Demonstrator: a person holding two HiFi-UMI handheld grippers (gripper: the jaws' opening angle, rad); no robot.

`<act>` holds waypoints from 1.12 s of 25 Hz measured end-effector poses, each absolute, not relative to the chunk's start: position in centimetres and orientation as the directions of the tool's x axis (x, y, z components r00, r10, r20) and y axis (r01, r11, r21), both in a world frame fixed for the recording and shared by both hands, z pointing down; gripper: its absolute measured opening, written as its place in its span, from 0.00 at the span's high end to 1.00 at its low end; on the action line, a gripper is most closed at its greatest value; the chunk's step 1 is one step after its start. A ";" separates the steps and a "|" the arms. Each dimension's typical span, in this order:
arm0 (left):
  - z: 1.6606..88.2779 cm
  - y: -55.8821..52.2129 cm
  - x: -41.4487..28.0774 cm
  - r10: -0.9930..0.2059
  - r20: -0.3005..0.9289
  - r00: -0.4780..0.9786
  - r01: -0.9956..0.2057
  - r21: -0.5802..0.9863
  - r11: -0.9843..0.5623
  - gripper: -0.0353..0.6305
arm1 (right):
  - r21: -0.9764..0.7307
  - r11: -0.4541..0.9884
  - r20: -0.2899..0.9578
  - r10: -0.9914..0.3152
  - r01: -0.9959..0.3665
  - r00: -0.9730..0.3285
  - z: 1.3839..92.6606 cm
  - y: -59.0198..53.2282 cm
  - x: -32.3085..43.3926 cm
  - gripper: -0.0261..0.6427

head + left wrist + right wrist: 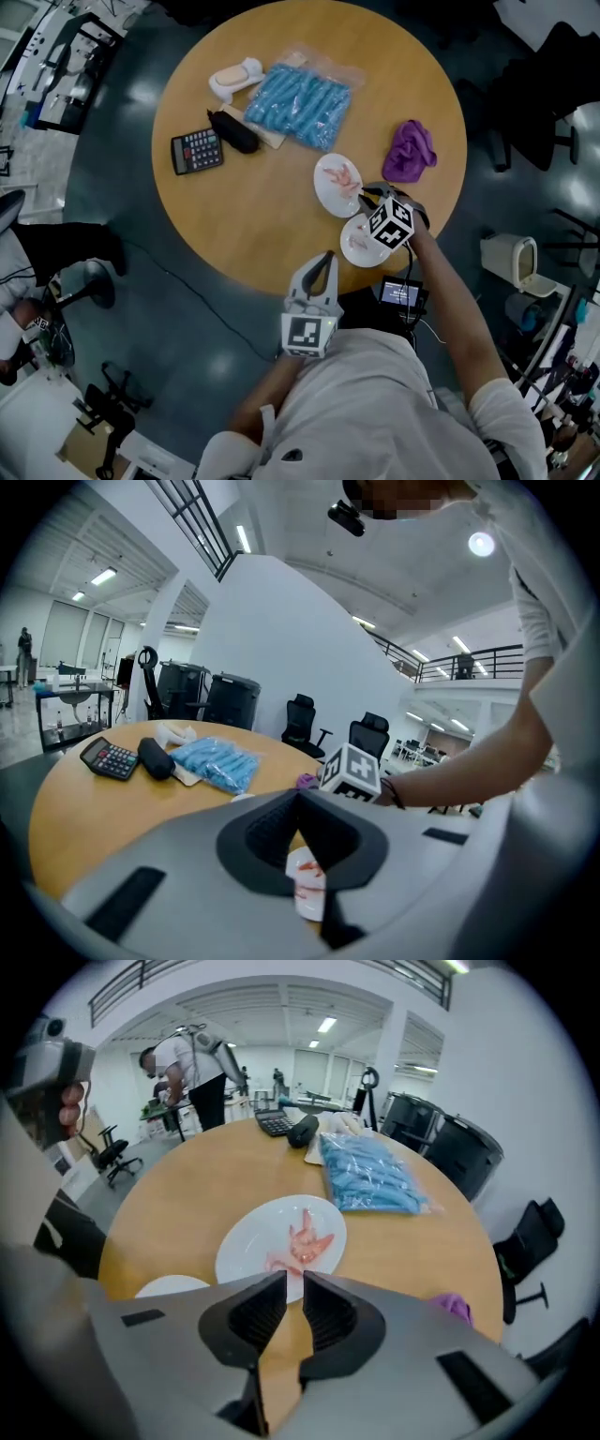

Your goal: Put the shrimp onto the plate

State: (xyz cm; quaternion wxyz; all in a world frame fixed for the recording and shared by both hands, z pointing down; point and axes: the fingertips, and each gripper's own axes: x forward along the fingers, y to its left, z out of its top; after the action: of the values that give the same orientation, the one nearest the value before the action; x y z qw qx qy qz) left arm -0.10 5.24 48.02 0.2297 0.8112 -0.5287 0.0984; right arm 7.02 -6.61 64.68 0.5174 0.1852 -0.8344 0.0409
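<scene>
Two white plates lie on the round wooden table (272,216). The farther plate (328,192) holds pink shrimp (345,177), which also show in the right gripper view on that plate (253,1241) as shrimp (306,1239). The nearer plate (354,246), at the table's front edge, also carries red shrimp (302,878). My right gripper (366,195) hovers at the farther plate's near rim. Its jaws stand a narrow gap apart with nothing between them (293,1281). My left gripper (326,255) is shut and empty, held just off the table edge, short of the nearer plate (312,897).
A bag of blue items (300,103), a black case (234,131), a calculator (197,150) and a white and peach object (234,77) lie at the table's far side. A purple cloth (410,150) lies right of the plates. A person stands beyond the table (192,1072).
</scene>
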 end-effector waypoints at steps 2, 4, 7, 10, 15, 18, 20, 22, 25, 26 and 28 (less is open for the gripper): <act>48.1 5.1 -0.2 -0.809 0.406 0.426 -0.903 0.253 -0.348 0.94 | 0.111 0.962 0.904 -0.202 -0.249 -0.378 65.5 -7.6 6.5 0.87; 48.4 4.9 -0.4 -0.805 0.411 0.427 -0.903 0.251 -0.350 0.94 | 0.088 0.986 0.929 -0.133 -0.141 -0.345 66.3 -8.1 6.3 0.83; 48.7 4.5 -0.9 -0.805 0.420 0.419 -0.904 0.278 -0.326 0.94 | 0.054 0.998 0.955 -0.057 -0.018 -0.290 67.5 -8.3 6.0 0.82; 49.0 4.2 -1.3 -0.803 0.425 0.417 -0.905 0.276 -0.324 0.94 | 0.034 0.998 0.968 -0.022 0.044 -0.252 68.3 -8.4 5.7 0.82; 48.7 3.2 -1.7 -0.814 0.420 0.402 -0.909 0.292 -0.298 0.94 | 0.054 0.994 0.971 -0.030 0.093 -0.236 68.2 -8.7 5.2 0.88; 48.7 3.1 -1.6 -0.813 0.414 0.409 -0.907 0.284 -0.312 0.94 | 0.043 0.997 0.969 -0.025 0.071 -0.246 68.1 -8.3 5.5 0.90; 48.8 3.4 -1.6 -0.811 0.416 0.412 -0.907 0.276 -0.319 0.94 | 0.040 0.998 0.965 -0.027 0.045 -0.261 67.7 -7.9 5.7 0.91; 48.6 3.3 -1.7 -0.815 0.417 0.402 -0.909 0.288 -0.301 0.94 | 0.032 0.999 0.956 -0.028 0.009 -0.291 66.8 -7.3 6.0 0.91; 48.1 3.3 -1.5 -0.822 0.411 0.393 -0.910 0.299 -0.286 0.94 | 0.026 0.998 0.937 -0.043 -0.053 -0.348 65.0 -5.4 7.2 0.91; 48.0 3.4 -1.3 -0.823 0.408 0.396 -0.910 0.293 -0.294 0.94 | 0.022 0.997 0.930 -0.047 -0.073 -0.366 64.4 -4.4 7.8 0.91; 47.9 3.6 -0.9 -0.822 0.402 0.403 -0.909 0.279 -0.309 0.94 | 0.004 0.995 0.919 -0.044 -0.102 -0.393 63.7 -2.2 9.3 0.91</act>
State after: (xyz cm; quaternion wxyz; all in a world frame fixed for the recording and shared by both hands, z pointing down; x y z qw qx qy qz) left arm -0.93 3.60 47.87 0.2354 0.8039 -0.5384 0.0922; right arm 9.27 -2.17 63.72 0.5493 0.0440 -0.8340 0.0265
